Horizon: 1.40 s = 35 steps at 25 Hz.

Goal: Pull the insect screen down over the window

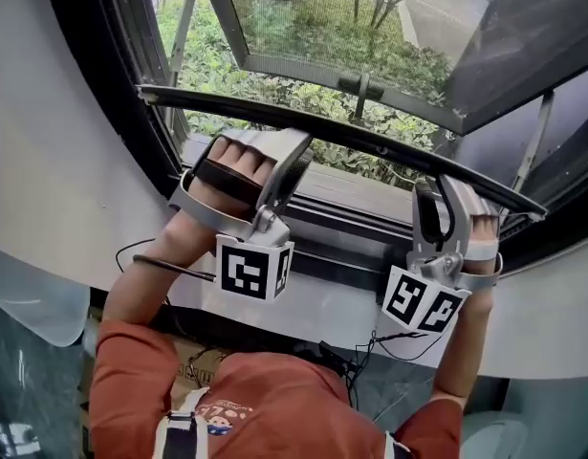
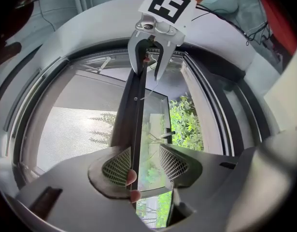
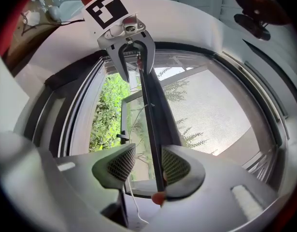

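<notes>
At frame centre, with left gripper (image 1: 279,146) and right gripper (image 1: 443,189) spread astride screen bar (image 1: 370,143), press down evenly, level.

- Head view: overhead, steeply down on window (image 1: 303,36).
- Left gripper view: close along bar (image 2: 131,124), facing right gripper (image 2: 147,74).
- Right gripper view: opposite way, facing left gripper (image 3: 136,74).
- All share bar.

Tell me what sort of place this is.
Probably a room indoors, at a window: a glass sash swung open outward, shrubs outside below it, and the dark bar of an insect screen across the opening.
</notes>
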Available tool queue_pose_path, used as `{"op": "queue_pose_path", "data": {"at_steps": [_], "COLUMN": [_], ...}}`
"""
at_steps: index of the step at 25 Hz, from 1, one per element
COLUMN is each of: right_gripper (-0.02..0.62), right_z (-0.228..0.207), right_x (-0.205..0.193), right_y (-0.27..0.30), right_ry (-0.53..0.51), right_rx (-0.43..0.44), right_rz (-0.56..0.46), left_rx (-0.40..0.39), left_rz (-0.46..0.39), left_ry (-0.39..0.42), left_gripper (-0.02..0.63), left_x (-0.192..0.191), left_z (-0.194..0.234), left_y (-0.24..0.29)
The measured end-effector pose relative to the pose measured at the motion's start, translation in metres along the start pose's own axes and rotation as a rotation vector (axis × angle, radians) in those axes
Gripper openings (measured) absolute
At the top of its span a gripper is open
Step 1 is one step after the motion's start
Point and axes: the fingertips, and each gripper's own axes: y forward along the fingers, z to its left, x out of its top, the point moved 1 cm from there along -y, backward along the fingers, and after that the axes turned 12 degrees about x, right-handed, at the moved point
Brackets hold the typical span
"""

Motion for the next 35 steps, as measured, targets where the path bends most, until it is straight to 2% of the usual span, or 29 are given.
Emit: {"op": "queue_pose_path", "data": {"at_steps": [9,17,26,31,35], "right_gripper": [0.179,0.179,0.179,0.179,0.181], "right_z": [0.040,0.088,0.091,0.121,0.153], "right_x": [-0.007,-0.014,-0.013,-0.015,-0.019], "right_y": [0.003,0.008,0.007,0.009,0.011], "right_ry": [0.054,0.092,0.152,0.170,0.179], "right_rx": [0.079,0.185,0.227,0.331,0.411], "right_rz": [0.006,0.013,0.010,0.021,0.040], "left_rx": [-0.070,-0.208,-0.287,-0.406,-0.498], "left_rz": [0.006,0.000,0.011,0.046,0.045], "left_ry": [-0.043,-0.097,-0.141,-0.121,-0.184], "left_gripper": [0.187,0.187,0.189,0.189,0.195], "left_x": [0.001,-0.002,-0.002,-0.005,-0.005], "left_z": [-0.038,-0.083,-0.089,-0.115,-0.144], "left_y": [-0.013,-0.027,-0.031,-0.043,-0.054]}}
